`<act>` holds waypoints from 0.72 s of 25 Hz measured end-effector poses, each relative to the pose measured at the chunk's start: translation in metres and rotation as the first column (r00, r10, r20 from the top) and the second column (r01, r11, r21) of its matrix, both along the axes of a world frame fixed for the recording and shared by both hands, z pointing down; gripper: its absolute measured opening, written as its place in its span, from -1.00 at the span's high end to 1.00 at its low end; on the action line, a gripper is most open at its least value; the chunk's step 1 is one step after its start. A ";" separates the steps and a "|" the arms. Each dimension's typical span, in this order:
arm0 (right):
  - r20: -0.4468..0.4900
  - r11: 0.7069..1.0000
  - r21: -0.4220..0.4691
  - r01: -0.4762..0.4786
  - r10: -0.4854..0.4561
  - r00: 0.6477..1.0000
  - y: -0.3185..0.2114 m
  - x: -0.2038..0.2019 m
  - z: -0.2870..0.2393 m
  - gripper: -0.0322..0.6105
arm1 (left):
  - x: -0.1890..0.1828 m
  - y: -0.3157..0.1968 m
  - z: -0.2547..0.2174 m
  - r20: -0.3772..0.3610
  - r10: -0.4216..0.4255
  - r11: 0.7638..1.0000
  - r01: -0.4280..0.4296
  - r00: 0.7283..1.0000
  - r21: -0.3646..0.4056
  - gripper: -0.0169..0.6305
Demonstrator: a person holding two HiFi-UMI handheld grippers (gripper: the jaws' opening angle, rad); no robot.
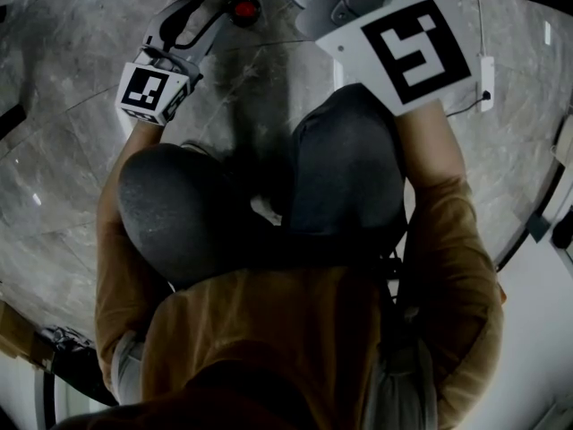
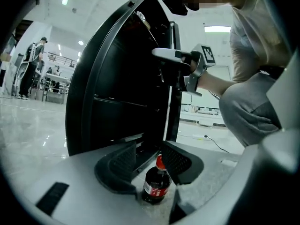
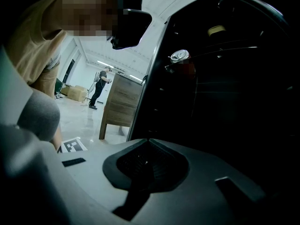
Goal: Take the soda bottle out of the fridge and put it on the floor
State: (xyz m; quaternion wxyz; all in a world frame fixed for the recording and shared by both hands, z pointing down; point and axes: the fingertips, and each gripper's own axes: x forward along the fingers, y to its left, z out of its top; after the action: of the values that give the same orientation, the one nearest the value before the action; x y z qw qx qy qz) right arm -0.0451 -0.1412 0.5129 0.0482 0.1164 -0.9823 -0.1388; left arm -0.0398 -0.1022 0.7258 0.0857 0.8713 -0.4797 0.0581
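Observation:
The soda bottle point(image 2: 156, 186), dark with a red cap and a red label, stands upright on the grey floor in front of the open black fridge point(image 2: 122, 78). My left gripper point(image 2: 149, 146) hovers over it, open; the cap sits in the gap close to the right jaw, and no pad presses on it. From the head view only the red cap point(image 1: 243, 9) shows, just beyond the left gripper point(image 1: 219, 16). My right gripper point(image 3: 149, 140) is shut, its tips meeting with nothing visible between them. It is held level at the fridge door's edge point(image 2: 171, 74).
Inside the fridge a silver-topped can point(image 3: 180, 56) sits on a shelf. A wooden cabinet point(image 3: 119, 107) and a standing person point(image 3: 101, 86) are farther off. A cable point(image 2: 211, 142) and a power strip point(image 1: 486, 79) lie on the floor. My knees point(image 1: 349, 168) are bent low.

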 end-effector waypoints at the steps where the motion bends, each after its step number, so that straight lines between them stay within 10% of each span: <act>1: 0.001 1.000 0.006 0.003 -0.003 1.000 0.000 -0.001 -0.001 0.89 | 0.000 -0.003 -0.001 0.003 -0.005 1.000 0.005 1.000 0.001 0.46; 18: -0.135 0.999 0.050 -0.020 0.026 0.990 -0.004 0.003 0.002 0.89 | 0.013 -0.019 -0.043 0.089 0.075 0.997 -0.073 0.993 -0.022 0.89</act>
State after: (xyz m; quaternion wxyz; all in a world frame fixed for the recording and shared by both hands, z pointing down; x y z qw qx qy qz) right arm -0.0417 -0.1450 0.5148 0.1136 0.1191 -0.9716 -0.1698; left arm -0.0265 -0.1210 0.6828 0.0700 0.8841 -0.4499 0.1048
